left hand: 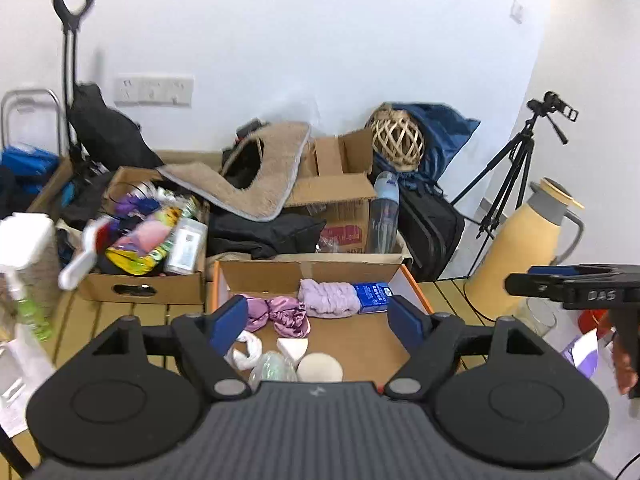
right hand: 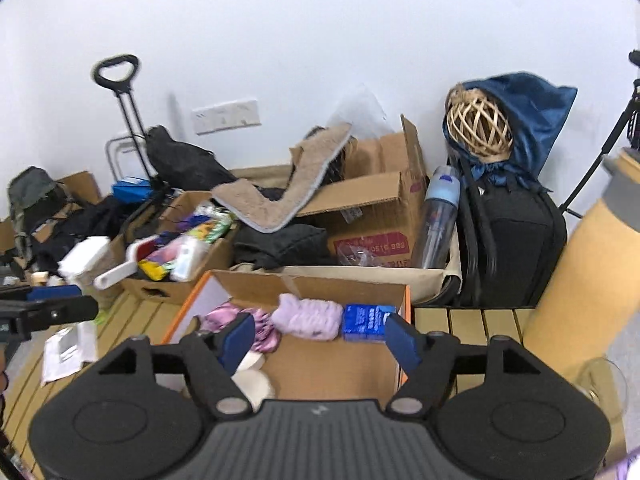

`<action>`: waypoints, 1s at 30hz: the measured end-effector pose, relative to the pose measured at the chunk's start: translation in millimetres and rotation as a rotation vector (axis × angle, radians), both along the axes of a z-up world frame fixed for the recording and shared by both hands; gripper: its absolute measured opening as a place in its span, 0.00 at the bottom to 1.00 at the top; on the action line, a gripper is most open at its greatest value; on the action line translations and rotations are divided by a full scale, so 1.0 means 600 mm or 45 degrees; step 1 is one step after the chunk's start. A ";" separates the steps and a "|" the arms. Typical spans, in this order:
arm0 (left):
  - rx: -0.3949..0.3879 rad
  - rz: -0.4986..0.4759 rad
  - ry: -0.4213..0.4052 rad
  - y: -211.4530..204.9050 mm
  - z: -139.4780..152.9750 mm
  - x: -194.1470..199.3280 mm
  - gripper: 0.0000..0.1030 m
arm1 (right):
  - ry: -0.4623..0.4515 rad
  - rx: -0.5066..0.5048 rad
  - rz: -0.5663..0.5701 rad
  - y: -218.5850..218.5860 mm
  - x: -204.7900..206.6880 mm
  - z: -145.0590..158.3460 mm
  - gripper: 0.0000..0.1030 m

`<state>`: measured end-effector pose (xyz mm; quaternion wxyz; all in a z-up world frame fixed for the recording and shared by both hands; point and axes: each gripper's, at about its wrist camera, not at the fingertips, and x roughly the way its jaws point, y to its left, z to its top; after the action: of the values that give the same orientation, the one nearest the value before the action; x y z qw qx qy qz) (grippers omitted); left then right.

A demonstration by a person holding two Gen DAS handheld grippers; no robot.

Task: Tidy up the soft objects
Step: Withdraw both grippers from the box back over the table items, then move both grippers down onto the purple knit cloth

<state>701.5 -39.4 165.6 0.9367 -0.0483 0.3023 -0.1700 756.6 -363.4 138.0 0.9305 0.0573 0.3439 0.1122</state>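
Observation:
An open cardboard box (left hand: 416, 284) (right hand: 406, 300) with orange edges stands on the slatted wooden table. Along its far side lie a pink satin scrunchie (left hand: 280, 314) (right hand: 218, 314), a lilac fluffy cloth (left hand: 328, 298) (right hand: 308, 318) and a blue packet (left hand: 372, 296) (right hand: 362, 322). Nearer lie a white rolled cloth (left hand: 248, 350), a white wedge sponge (left hand: 292, 346) and a round beige puff (left hand: 320, 366) (right hand: 252, 386). My left gripper (left hand: 317, 305) hovers open above the box, nothing between its blue pads. My right gripper (right hand: 320, 322) hangs open and empty beside it.
A tan thermos jug (left hand: 520, 248) (right hand: 580, 280) and a glass (left hand: 536, 316) stand at the right. Behind are a box of mixed items (left hand: 144, 240), a beige mat (left hand: 248, 184), a water bottle (left hand: 384, 212), a black case (right hand: 516, 240) and a tripod (left hand: 516, 168).

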 end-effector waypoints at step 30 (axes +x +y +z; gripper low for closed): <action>-0.013 -0.007 -0.253 0.028 -0.252 -0.521 0.98 | -0.355 0.168 -0.053 0.009 -0.668 -0.257 0.85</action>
<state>389.1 -22.7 14.2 0.9613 -0.0353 0.2071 -0.1781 355.9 -357.8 -16.5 0.9656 0.1093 0.2020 0.1219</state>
